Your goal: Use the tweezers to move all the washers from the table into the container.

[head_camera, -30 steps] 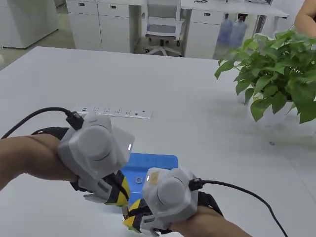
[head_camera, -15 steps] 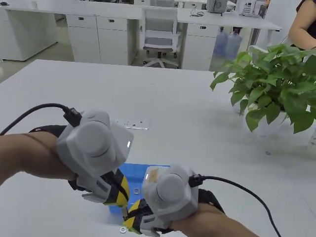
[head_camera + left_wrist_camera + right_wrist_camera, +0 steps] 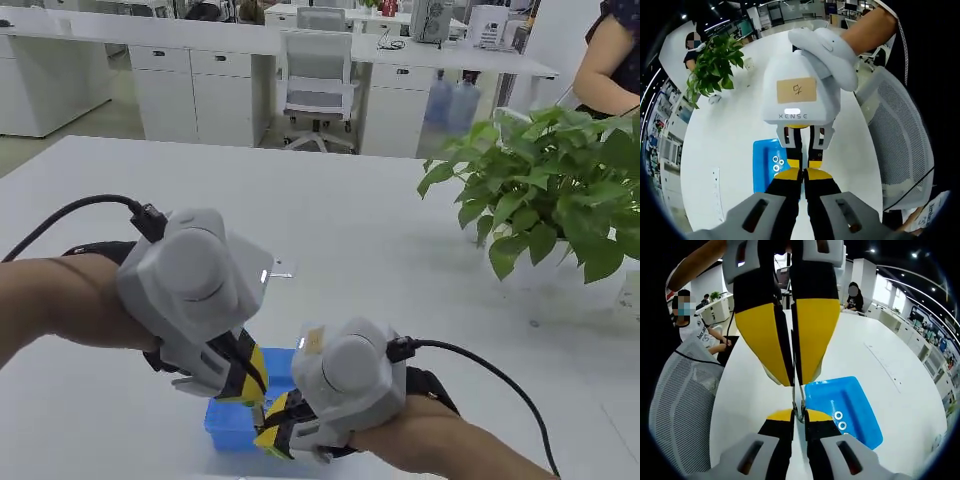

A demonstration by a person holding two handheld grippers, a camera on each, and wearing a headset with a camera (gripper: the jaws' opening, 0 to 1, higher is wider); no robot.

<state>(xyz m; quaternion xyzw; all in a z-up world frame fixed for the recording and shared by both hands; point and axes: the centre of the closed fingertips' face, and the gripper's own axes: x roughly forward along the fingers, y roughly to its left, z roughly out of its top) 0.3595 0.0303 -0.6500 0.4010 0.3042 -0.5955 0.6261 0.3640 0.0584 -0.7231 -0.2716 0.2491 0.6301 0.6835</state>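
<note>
Currently I count two grippers, one blue container (image 3: 228,428) and one pair of tweezers (image 3: 798,404). The left gripper (image 3: 250,385) and the right gripper (image 3: 272,438) meet nose to nose over the container. It sits on the smooth white table (image 3: 400,240) close to its near edge, and the gripper bodies cover most of it in the head view. In the left gripper view I make out three small ring-shaped washers (image 3: 777,163) lying inside the shallow rectangular container, though they are tiny, so the count is loose. My right jaws are pinched on the tweezers, a thin metal sliver whose tips I cannot make out. My left jaws are pressed together, yellow pads (image 3: 789,175) touching; whether they also nip the tweezers I cannot tell. One leafy potted plant (image 3: 550,190) stands toward the table's right edge, its pot hard to pick out against the white.
</note>
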